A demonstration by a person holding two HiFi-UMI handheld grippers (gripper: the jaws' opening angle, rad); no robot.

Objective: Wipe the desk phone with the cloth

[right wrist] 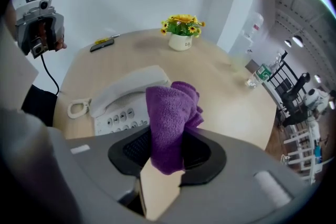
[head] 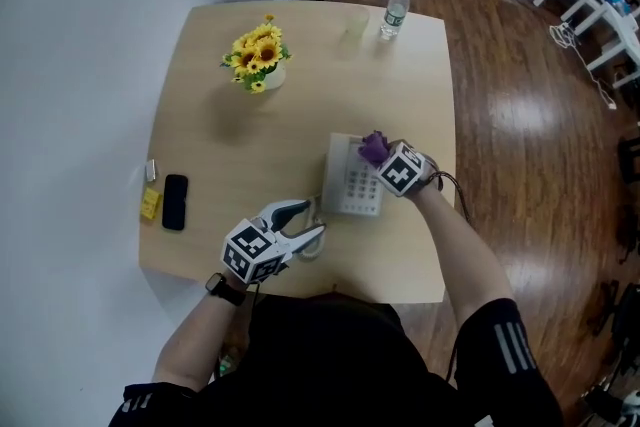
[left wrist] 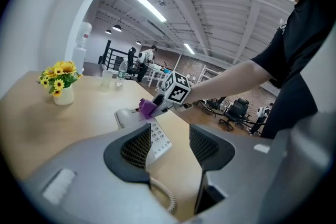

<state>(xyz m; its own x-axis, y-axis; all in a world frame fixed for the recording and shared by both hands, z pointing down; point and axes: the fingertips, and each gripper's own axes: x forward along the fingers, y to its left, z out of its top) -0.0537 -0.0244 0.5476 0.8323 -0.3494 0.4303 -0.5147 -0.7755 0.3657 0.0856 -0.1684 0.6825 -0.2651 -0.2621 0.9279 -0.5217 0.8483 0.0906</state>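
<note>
A white desk phone (head: 352, 177) lies on the round wooden table (head: 300, 115), its handset (right wrist: 128, 87) resting along its far side and its coiled cord (left wrist: 164, 194) trailing toward me. My right gripper (head: 386, 156) is shut on a folded purple cloth (right wrist: 170, 118), holding it over the phone's far right corner. The cloth (head: 373, 148) shows as a purple wad above the keypad (left wrist: 159, 140). My left gripper (head: 303, 219) is open and holds nothing, hovering just left of the phone's near corner.
A vase of sunflowers (head: 258, 55) stands toward the table's back left. A water bottle (head: 394, 12) and a clear cup (head: 355, 24) sit at the far edge. A black smartphone (head: 175, 201) and a yellow item (head: 150, 204) lie at the left edge.
</note>
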